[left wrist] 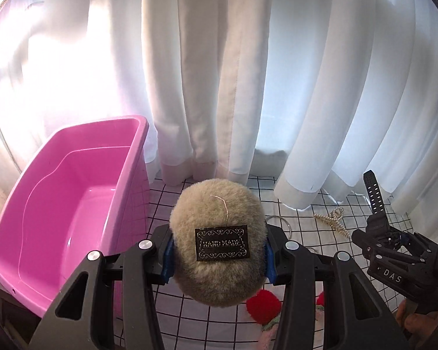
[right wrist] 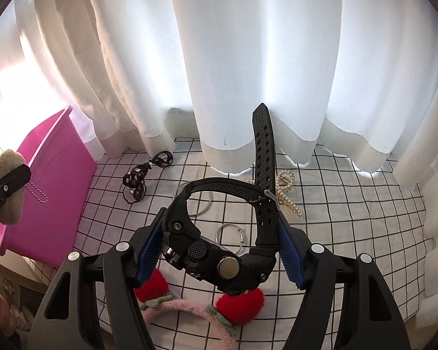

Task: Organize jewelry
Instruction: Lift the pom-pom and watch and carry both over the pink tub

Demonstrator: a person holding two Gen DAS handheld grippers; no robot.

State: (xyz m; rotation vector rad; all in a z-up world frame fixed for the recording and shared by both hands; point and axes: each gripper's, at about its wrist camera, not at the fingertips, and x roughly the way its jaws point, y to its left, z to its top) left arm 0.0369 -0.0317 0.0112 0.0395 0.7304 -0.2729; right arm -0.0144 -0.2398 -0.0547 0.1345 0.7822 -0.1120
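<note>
Though gripped, watch (right wrist: 219, 250) strap upright, curtainward.

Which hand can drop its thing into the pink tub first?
Probably the left. Its gripper holds the fluffy ball right beside the pink tub, near the rim. The right gripper holds the black watch farther away, over the checked cloth.

Bin (right wrist: 52, 175) left of rings (right wrist: 229, 234); hair claw (right wrist: 287, 192) right, apparently nearer curtain (right wrist: 248, 58).
</note>
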